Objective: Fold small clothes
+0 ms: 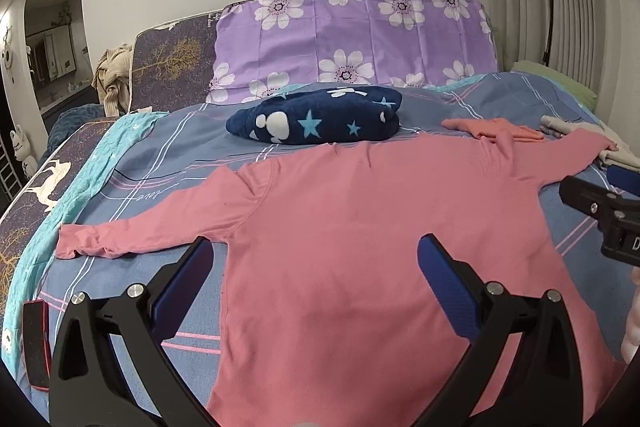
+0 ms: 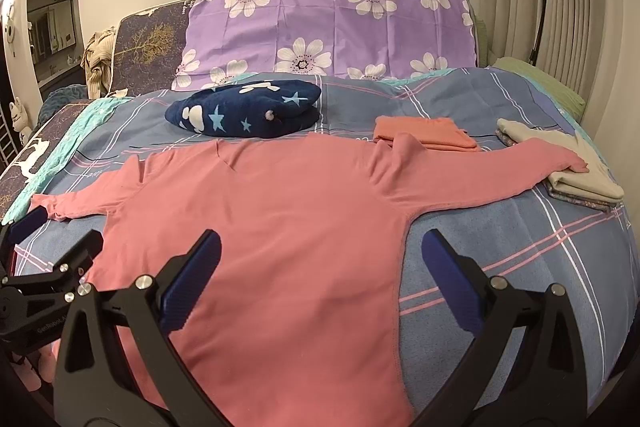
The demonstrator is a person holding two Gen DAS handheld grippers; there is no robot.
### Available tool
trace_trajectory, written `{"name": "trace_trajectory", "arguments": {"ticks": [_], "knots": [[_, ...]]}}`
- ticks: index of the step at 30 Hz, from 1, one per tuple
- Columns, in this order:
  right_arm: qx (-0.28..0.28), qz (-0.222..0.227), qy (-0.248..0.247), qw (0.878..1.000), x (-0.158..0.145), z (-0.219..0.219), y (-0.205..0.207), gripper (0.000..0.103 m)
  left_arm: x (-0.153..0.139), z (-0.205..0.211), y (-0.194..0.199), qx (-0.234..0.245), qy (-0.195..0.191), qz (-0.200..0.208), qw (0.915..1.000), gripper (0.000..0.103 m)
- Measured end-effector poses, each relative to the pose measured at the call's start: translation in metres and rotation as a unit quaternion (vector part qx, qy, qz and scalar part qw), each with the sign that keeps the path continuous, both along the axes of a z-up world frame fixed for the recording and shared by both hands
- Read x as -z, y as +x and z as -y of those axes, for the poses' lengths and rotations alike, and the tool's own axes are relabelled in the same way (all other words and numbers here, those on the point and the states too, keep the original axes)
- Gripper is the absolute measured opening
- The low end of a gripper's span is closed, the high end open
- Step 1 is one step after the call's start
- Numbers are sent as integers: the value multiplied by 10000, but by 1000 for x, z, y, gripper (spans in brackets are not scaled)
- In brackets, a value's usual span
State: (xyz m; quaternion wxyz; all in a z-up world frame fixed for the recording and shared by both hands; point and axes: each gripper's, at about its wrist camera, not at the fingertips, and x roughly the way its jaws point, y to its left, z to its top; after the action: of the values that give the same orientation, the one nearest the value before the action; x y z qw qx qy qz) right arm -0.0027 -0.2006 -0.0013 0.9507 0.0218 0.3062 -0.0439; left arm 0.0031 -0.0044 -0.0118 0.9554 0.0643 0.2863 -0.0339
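Pink shirt (image 1: 360, 227) spread flat, hem cut off

My left gripper (image 1: 316, 259) hangs level with its jaws spread wide, nothing between them. My right gripper (image 2: 320, 255) sits just beside it, jaws equally wide and empty, both pointing forward the same way.

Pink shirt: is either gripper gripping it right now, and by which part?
Nothing is held. Both the left gripper and the right gripper are open above the pink long-sleeved shirt, which lies spread flat on the bed.
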Motion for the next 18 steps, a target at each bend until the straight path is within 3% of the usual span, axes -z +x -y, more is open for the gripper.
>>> {"name": "trace_trajectory", "arguments": {"ticks": [18], "knots": [[56, -99, 38, 9999, 4, -2, -1, 101, 1, -3, -4, 7, -142, 44, 9999, 100]]}}
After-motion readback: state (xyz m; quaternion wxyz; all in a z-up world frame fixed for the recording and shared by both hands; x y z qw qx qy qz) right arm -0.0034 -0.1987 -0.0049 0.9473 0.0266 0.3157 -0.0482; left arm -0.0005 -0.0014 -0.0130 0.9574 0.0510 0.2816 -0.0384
